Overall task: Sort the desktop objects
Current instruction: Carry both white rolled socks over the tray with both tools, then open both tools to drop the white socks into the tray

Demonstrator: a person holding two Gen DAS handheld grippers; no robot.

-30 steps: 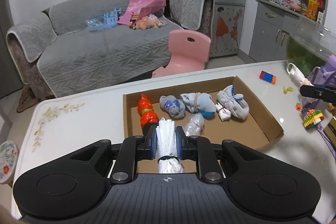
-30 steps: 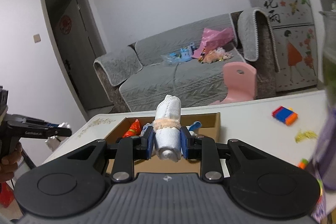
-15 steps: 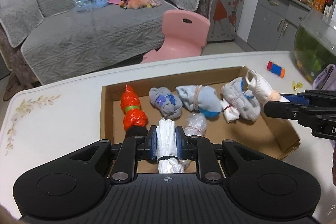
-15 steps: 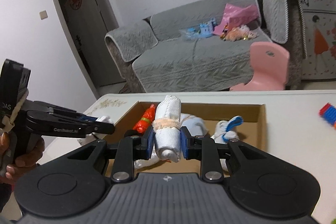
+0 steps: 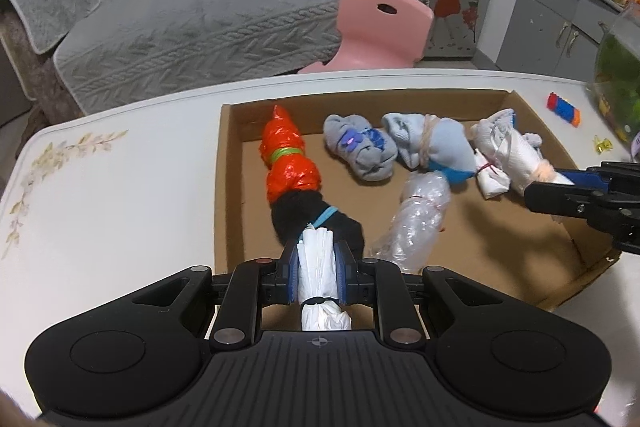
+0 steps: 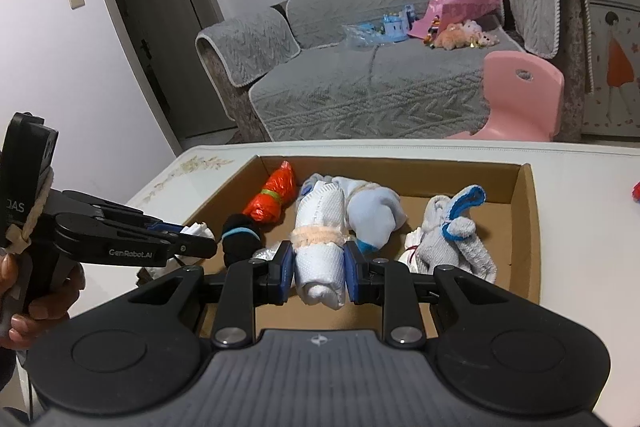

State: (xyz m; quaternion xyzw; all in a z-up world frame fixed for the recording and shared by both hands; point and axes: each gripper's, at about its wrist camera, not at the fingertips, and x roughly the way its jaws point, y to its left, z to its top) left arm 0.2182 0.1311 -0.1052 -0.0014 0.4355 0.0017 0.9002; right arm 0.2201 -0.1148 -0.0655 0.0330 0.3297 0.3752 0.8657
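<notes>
- My right gripper (image 6: 319, 269) has its jaws clamped on a white rolled bundle (image 6: 320, 247) with a peach band around its middle.
- I hold it over the near part of the cardboard box (image 6: 528, 227), which sits on the white surface (image 6: 580, 167).
- Inside the box lie an orange bundle (image 6: 272, 197), a black roll with a blue band (image 6: 240, 233), a pale blue bundle (image 6: 374, 211) and a grey sock bundle with blue trim (image 6: 452, 239).
- At the left my left gripper (image 6: 196, 241), held in a hand (image 6: 44, 291), grips a white plastic bundle (image 6: 198, 229) at the box's left edge.
- Beyond stand a grey sofa (image 6: 360, 79) and a pink chair (image 6: 520, 95).
</notes>
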